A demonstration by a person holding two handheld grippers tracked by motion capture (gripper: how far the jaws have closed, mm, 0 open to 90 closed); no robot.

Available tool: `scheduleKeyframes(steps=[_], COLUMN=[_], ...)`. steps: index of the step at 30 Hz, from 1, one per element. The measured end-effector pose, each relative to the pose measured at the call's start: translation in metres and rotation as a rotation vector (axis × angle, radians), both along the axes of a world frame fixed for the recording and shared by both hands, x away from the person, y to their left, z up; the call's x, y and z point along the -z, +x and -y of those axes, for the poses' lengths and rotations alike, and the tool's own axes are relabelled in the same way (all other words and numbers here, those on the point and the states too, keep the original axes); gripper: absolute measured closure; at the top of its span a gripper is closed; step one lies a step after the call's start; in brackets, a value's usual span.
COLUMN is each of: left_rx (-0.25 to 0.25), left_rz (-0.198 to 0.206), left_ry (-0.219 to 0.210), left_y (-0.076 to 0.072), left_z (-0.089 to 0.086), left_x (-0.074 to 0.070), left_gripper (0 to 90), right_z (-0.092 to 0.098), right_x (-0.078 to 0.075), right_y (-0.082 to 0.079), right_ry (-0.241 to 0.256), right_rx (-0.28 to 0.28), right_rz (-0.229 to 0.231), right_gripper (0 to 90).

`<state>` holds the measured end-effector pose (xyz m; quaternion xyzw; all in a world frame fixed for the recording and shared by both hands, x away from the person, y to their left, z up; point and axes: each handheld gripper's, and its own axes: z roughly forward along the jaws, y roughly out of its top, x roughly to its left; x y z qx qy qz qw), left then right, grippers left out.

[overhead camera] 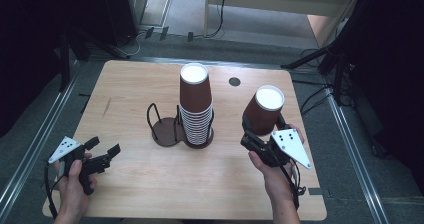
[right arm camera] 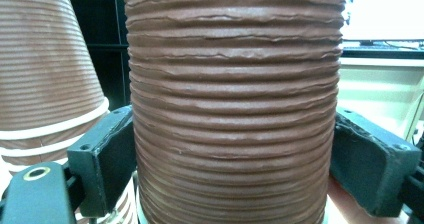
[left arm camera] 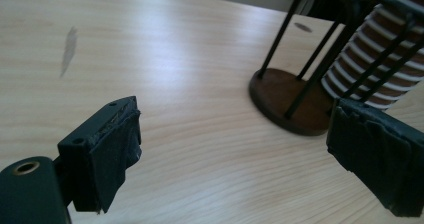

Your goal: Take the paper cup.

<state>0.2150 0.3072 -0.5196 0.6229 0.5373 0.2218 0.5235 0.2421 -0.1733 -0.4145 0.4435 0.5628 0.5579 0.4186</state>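
While held at the desk's right side: a single brown cup is clamped between the jaws of one hand-held gripper.

Right gripper (overhead camera: 261, 134): closed on a ribbed brown paper cup (overhead camera: 263, 110), which is carried upside down with its white base facing up; in the right gripper view the cup (right arm camera: 232, 109) is seen pressed by a black jaw on each side of its wall.

Right hand (overhead camera: 272, 171): wrapped around the gripper's body, with the grey three-cornered plate (overhead camera: 292, 145) seen on top.

Held cup's position: lifted clear of the desk (overhead camera: 130, 184), tilted slightly, just to the right of the cup stack and apart from it.

Cup stack (overhead camera: 195, 109): inverted brown cups nested in a tall column, white rims banded down the lower half, seated in the right ring of a black wire holder (overhead camera: 167, 126) near the desk's centre; the stack (right arm camera: 47, 74) is also seen at the left of the right gripper view.

Holder's left ring: a round dark base (left arm camera: 287, 101) with upright wire loops, no cups seen on it.

Left gripper (overhead camera: 102, 151): jaws spread wide with nothing between them; bare wood is seen between its two padded jaws in the left gripper view.

Left hand (overhead camera: 75, 184): held low at the desk's near-left corner, well apart from the holder.

Desk surface: pale wood, with a faint grey smudge (left arm camera: 69, 49) toward the far left.
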Motion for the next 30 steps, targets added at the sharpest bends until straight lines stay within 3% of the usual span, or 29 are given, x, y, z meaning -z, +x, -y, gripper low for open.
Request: scheduleKeyframes(steps=[4,16,30], left_rx=[0.026,0.056,0.083], left_rz=[0.017,0.035,0.067], left_ry=[0.017,0.046,0.028], left_y=[0.005,0.016,0.02], left_z=[0.017,0.049,0.074], left_x=[-0.012,-0.023,-0.031], left_gripper=[7.8,7.8,7.8], right_z=[0.0,0.001,-0.011], right_x=[0.013,0.043,0.077], right_y=[-0.002,-0.008,-0.019], right_ry=[-0.005,0.002,-0.029], right_rx=[0.005,-0.011,-0.038], right_rz=[-0.019,-0.084,-0.139], right_gripper=[12.4,12.4,12.3])
